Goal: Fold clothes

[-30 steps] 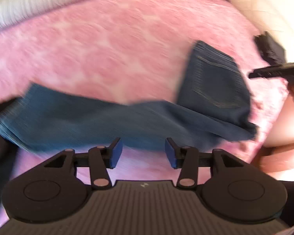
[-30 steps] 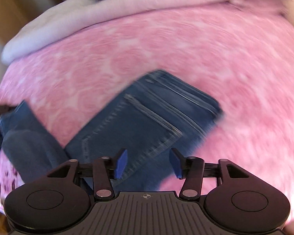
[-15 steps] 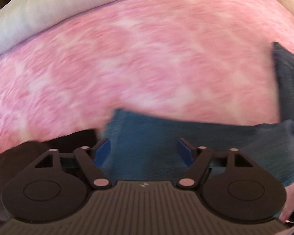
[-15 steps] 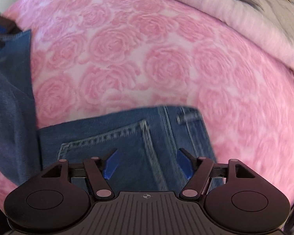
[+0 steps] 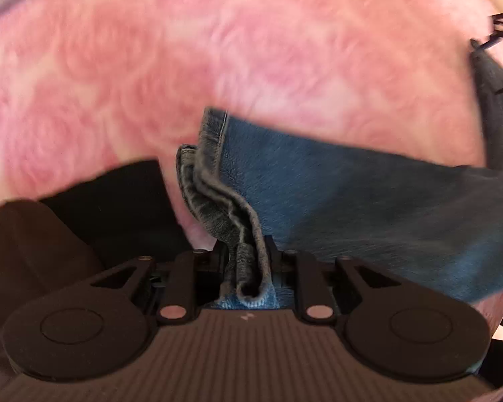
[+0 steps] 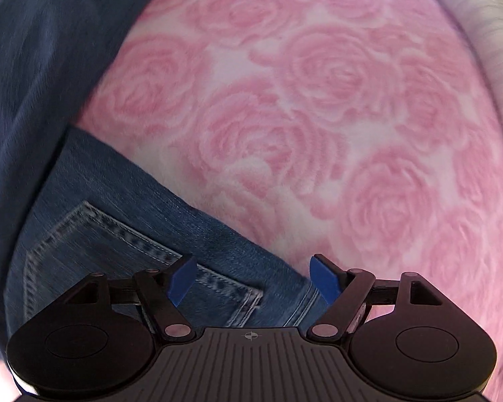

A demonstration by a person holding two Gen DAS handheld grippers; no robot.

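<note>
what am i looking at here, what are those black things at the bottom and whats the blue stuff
These are two pictures taken from small cameras, one mounted on each of two hand-held grabbing tools that a person carries. There is no robot arm. The black parts at the bottom of each picture are the tool itself, seen from behind its jaws.

The blue stuff is a pair of jeans lying on a pink rose-patterned blanket. The job is folding clothes.

In the left tool's picture, the left gripper has its jaws shut on a bunched hem of the jeans. In the right tool's picture, the right gripper is open, above the back pocket, holding nothing. A dark cloth lies to the left.
</note>
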